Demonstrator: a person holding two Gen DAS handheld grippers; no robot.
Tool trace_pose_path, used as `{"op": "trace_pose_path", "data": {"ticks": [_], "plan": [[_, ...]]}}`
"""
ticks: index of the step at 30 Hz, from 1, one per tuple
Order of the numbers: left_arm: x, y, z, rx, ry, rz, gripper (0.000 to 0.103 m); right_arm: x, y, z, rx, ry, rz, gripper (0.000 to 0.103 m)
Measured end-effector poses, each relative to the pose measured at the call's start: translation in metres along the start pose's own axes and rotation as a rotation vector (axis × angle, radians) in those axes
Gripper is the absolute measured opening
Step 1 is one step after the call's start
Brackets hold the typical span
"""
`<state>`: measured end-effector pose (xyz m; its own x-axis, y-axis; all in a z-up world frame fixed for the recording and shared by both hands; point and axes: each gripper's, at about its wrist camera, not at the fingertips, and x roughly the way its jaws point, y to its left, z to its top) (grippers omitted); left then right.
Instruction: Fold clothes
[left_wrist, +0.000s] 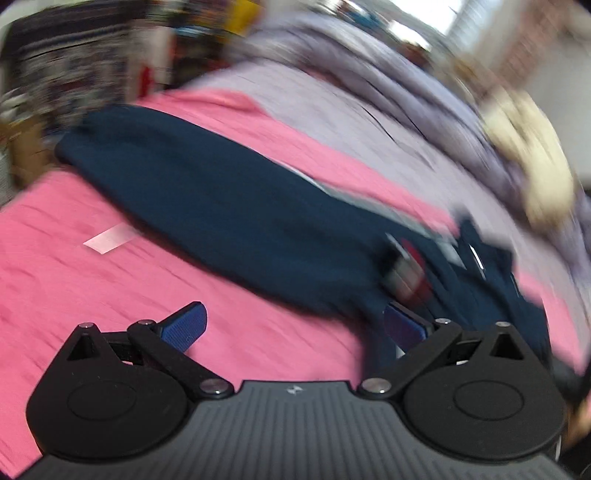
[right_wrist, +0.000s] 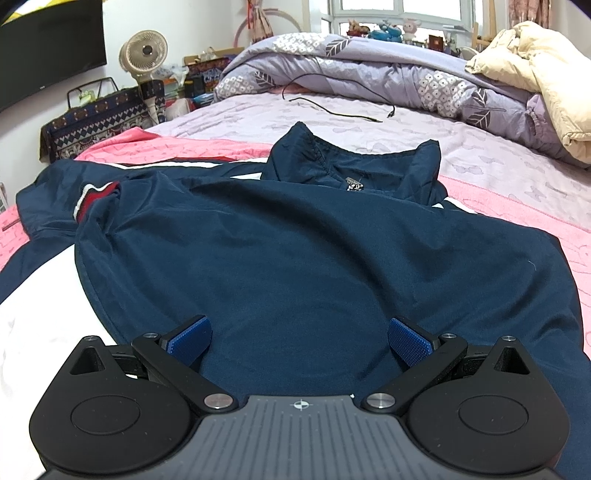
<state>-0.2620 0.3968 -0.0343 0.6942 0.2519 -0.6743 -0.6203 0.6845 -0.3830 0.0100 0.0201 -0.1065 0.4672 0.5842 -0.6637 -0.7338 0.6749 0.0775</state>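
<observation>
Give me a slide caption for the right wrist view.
Open right tongs hover over a navy jacket spread on a pink blanket.

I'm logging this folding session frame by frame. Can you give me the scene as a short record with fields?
garment: navy jacket, spread on the bed, collar away from the camera
sleeve: red and white cuff folded onto the body
surface: pink cover
left gripper: open, empty
right gripper: open, above the jacket
background: lilac duvet, black cable
</observation>
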Motion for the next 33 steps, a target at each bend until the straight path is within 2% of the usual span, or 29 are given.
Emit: {"op": "trace_pose_path", "data": {"ticks": [2,11,12,13,14,16,18,20,22,23,26,29,31,33], "plan": [[0.007,0.025,0.018,-0.083,-0.052,0.014,0.102,0.000,-0.001,-0.001,0.006,-0.002,0.002,0.103],[0.060,0.085,0.062,-0.256,-0.147,0.096,0.101,0.001,-0.001,-0.001,0.009,-0.012,0.002,0.103],[0.066,0.091,0.066,-0.275,-0.158,0.105,0.089,0.001,-0.001,-0.001,0.009,-0.012,0.001,0.103],[0.072,0.098,0.071,-0.295,-0.168,0.114,0.070,0.001,-0.001,-0.001,0.009,-0.012,0.002,0.103],[0.078,0.105,0.076,-0.314,-0.179,0.123,0.060,0.001,-0.001,-0.001,0.010,-0.012,0.002,0.103],[0.085,0.111,0.081,-0.336,-0.189,0.150,0.002,0.001,0.000,-0.001,0.008,-0.014,-0.001,0.103],[0.077,0.096,0.079,-0.254,-0.234,0.166,0.002,0.000,0.001,-0.001,0.005,-0.016,-0.006,0.103],[0.066,0.076,0.078,-0.154,-0.284,0.167,0.002,-0.004,0.001,0.001,0.019,-0.017,-0.020,0.097],[0.051,0.049,0.078,-0.047,-0.330,0.148,0.002,-0.013,-0.003,0.003,0.072,-0.021,-0.034,0.077],[0.044,0.037,0.081,-0.014,-0.342,0.122,0.002,-0.020,-0.006,0.003,0.118,-0.032,-0.037,0.074],[0.033,0.014,0.081,-0.011,-0.357,0.015,0.002,-0.052,-0.019,-0.005,0.231,-0.099,-0.027,0.074],[0.032,0.001,0.074,-0.036,-0.320,-0.013,0.002,-0.085,-0.026,-0.016,0.241,-0.153,-0.060,0.073],[0.025,-0.032,0.063,0.058,-0.329,-0.049,0.002,-0.103,-0.031,-0.022,0.237,-0.161,-0.118,0.074],[0.021,-0.077,0.050,0.185,-0.342,-0.116,0.002,-0.119,-0.039,-0.028,0.262,-0.162,-0.159,0.075]]}}
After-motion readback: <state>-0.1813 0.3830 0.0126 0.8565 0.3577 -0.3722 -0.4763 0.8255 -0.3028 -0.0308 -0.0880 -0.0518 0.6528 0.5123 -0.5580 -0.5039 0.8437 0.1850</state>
